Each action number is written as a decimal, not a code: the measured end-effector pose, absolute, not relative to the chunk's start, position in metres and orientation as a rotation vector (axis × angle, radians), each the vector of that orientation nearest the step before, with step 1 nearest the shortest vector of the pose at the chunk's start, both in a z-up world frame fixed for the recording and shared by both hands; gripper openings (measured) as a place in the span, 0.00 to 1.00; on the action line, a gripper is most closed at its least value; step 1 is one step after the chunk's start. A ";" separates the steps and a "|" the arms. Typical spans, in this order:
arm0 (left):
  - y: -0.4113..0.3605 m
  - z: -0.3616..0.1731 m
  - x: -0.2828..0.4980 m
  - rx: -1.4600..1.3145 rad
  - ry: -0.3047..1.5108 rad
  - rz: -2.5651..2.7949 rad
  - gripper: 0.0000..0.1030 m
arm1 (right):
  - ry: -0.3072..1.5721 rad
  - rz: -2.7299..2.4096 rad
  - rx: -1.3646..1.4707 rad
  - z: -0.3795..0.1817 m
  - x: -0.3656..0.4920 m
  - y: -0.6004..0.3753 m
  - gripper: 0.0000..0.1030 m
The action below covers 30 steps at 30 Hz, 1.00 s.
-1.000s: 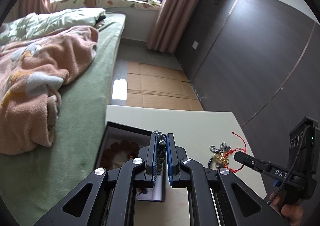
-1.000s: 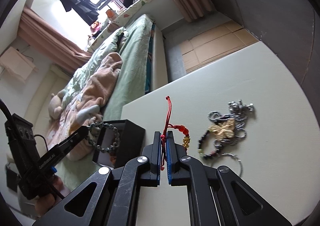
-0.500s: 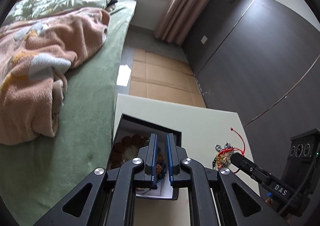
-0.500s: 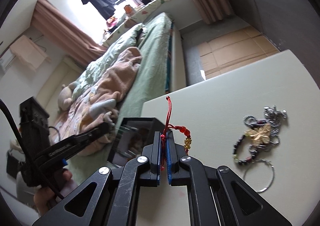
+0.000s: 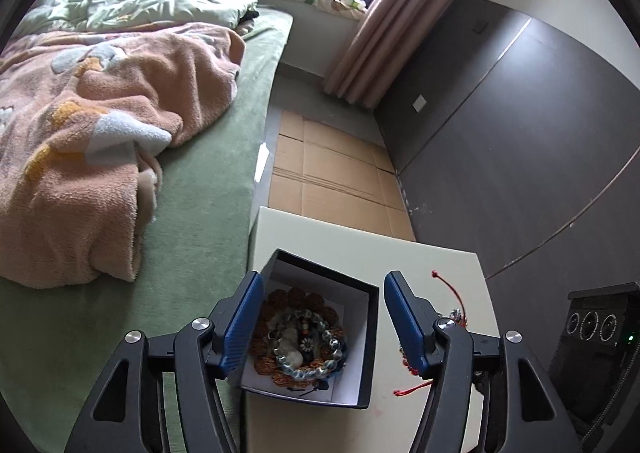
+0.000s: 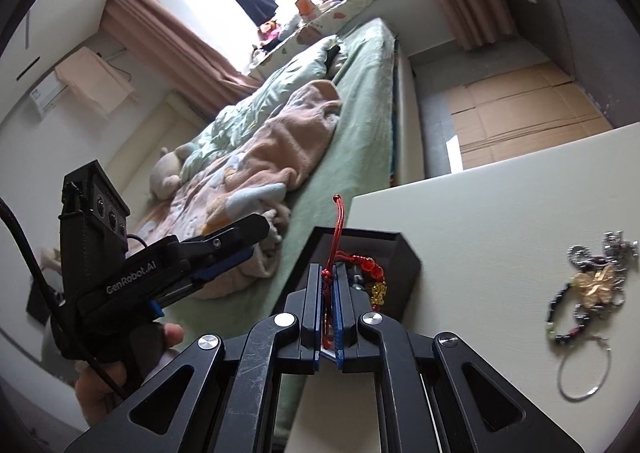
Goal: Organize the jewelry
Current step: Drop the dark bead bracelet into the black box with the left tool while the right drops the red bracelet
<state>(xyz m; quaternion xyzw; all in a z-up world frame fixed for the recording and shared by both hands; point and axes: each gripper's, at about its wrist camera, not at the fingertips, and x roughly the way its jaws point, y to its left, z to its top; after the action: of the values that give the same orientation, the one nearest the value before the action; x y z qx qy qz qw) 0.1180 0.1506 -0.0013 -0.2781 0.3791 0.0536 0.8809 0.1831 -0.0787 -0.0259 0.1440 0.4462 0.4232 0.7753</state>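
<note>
The left tongs [image 5: 324,317] stood spread above the open black box [image 5: 370,333] at the corner of the white desk [image 5: 340,237]; their jaws had just been opening, and nothing was between the 2 blue pads. The grey bead bracelet [image 5: 310,349] lay inside the box, on top of a brown bead bracelet [image 5: 296,297]. The right tongs [image 6: 330,285] were pressed together on a red cord bracelet [image 6: 338,229], pinching it over the box, with its red beads and a small gold charm [image 6: 378,291] hanging to the right of the pads. More jewelry lay in a pile [image 6: 592,281] on the desk, well apart from the box, with a thin silver hoop [image 6: 586,373] beside it. A green bed [image 5: 192,221] stood next to the desk.
</note>
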 end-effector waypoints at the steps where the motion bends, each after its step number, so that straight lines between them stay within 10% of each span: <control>1: 0.152 -0.001 0.117 -0.586 0.790 0.114 0.62 | 0.970 0.924 0.315 -0.027 0.183 -0.075 0.06; 9: 0.161 0.002 0.113 -0.594 0.775 0.126 0.62 | 1.000 1.012 0.374 -0.031 0.184 -0.050 0.06; 11: 0.163 0.002 0.113 -0.596 0.776 0.128 0.62 | 1.029 1.020 0.347 -0.034 0.184 -0.041 0.19; 13: 0.163 0.001 0.112 -0.595 0.779 0.130 0.62 | 1.078 0.987 0.324 -0.042 0.186 -0.039 0.55; 30: 0.125 -0.002 0.119 -0.518 0.819 0.076 0.62 | 1.015 0.742 0.367 -0.025 0.206 -0.146 0.56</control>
<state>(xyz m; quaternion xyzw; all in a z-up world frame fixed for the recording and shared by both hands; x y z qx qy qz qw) 0.1191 0.1254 -0.0024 -0.2487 0.3938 0.0363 0.8842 0.2062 -0.1461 -0.0254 0.1707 0.4720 0.3453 0.7930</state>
